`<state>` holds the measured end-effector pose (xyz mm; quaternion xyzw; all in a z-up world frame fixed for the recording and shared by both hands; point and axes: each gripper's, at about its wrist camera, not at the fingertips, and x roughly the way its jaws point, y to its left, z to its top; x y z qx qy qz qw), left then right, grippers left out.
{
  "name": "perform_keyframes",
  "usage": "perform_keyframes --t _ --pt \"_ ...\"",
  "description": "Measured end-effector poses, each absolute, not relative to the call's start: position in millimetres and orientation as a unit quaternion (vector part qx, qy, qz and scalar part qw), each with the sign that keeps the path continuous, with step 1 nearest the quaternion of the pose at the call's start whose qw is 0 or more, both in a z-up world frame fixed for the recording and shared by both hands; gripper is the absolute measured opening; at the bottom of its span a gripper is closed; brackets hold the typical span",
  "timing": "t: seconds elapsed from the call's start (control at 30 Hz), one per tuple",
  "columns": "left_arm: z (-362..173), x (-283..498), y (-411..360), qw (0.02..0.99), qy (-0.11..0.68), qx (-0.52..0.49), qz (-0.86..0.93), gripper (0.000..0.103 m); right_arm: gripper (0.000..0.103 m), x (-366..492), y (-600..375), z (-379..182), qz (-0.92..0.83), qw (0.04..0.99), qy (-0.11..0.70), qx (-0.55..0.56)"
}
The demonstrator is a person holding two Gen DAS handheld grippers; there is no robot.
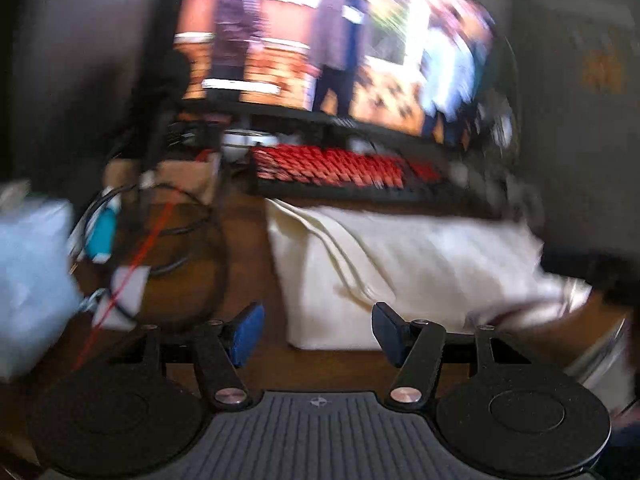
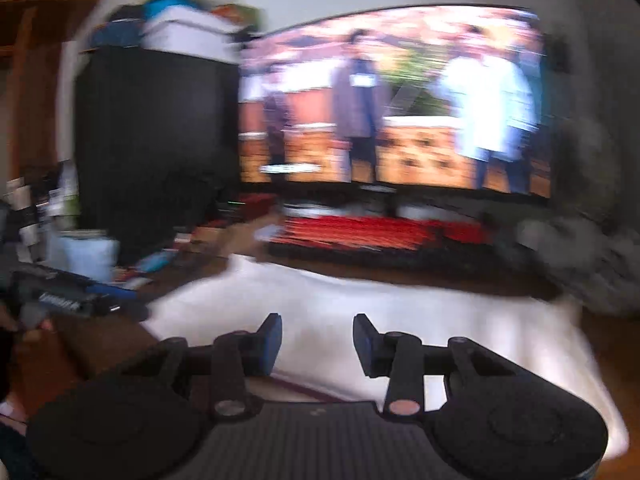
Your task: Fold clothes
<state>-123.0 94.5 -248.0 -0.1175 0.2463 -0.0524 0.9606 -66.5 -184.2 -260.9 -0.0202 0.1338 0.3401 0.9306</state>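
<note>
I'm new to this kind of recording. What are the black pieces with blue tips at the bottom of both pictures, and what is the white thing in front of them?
Each picture comes from a camera mounted on a hand-held gripper a person carries, looking forward along its two fingers. The left hand-held gripper and right hand-held gripper both stand open, holding nothing. The white thing is a cloth, a garment partly folded, lying on a brown wooden surface. Behind it are a red keyboard and a lit screen. Both pictures are motion-blurred.

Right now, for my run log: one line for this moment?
left tool: open, empty | right tool: open, empty | white garment: folded on table | frames blurred
</note>
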Motion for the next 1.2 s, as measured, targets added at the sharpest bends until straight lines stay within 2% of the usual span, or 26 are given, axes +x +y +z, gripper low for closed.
perform_keyframes --t 0.07,0.1,0.13,0.2,0.37,0.5,0.7,0.83,0.97,1.0,1.03,1.07,1.2 --pt "-244.9 -130.6 115.9 0.955 0.238 -0.173 -0.042 0.059 0.034 -62.5 -152.8 -253.6 0.387 0.911 0.131 -0.048" --pt "-243.7 -134.2 126.4 0.951 0.235 -0.199 -0.033 0.059 0.024 -60.4 -134.7 -251.3 0.410 0.900 0.133 -0.061" --pt "-242.6 -137.8 136.8 0.947 0.231 -0.224 -0.023 0.059 0.018 -58.3 -116.1 -249.2 0.432 0.889 0.136 -0.075" --pt "-240.4 -146.6 151.4 0.943 0.225 -0.247 0.004 0.059 0.018 -56.4 -82.3 -250.1 0.466 0.869 0.136 -0.100" --pt "-232.9 -161.9 166.7 0.948 0.220 -0.230 0.025 0.059 0.018 -53.2 -18.1 -263.8 0.486 0.843 0.158 -0.165" --pt "-234.5 -161.7 179.4 0.945 0.225 -0.238 0.026 0.059 0.019 -45.9 -1.8 -273.4 0.473 0.841 0.185 -0.184" --pt "-227.6 -146.3 184.1 0.946 0.228 -0.232 -0.004 0.059 0.017 -38.9 -6.8 -278.4 0.440 0.859 0.183 -0.189" --pt "-216.4 -131.2 178.9 0.947 0.223 -0.230 -0.035 0.060 0.008 -29.7 -17.5 -278.1 0.448 0.861 0.190 -0.146" --pt "-207.4 -106.7 178.3 0.929 0.252 -0.268 -0.042 0.070 0.007 -8.3 -51.7 -262.8 0.469 0.856 0.217 -0.010" --pt "-206.0 -100.4 180.1 0.918 0.268 -0.289 -0.045 0.070 0.007 -4.1 -61.1 -258.1 0.472 0.855 0.217 0.019" --pt "-204.7 -96.7 180.9 0.909 0.273 -0.307 -0.071 0.060 0.007 -3.4 -69.5 -253.3 0.471 0.857 0.208 0.034" --pt "-203.5 -93.0 181.5 0.899 0.278 -0.324 -0.096 0.059 0.007 -4.6 -79.0 -248.2 0.468 0.860 0.197 0.045" --pt "-196.7 -80.4 173.9 0.886 0.291 -0.340 -0.119 0.061 0.007 -8.4 -114.0 -234.0 0.474 0.860 0.170 0.084"
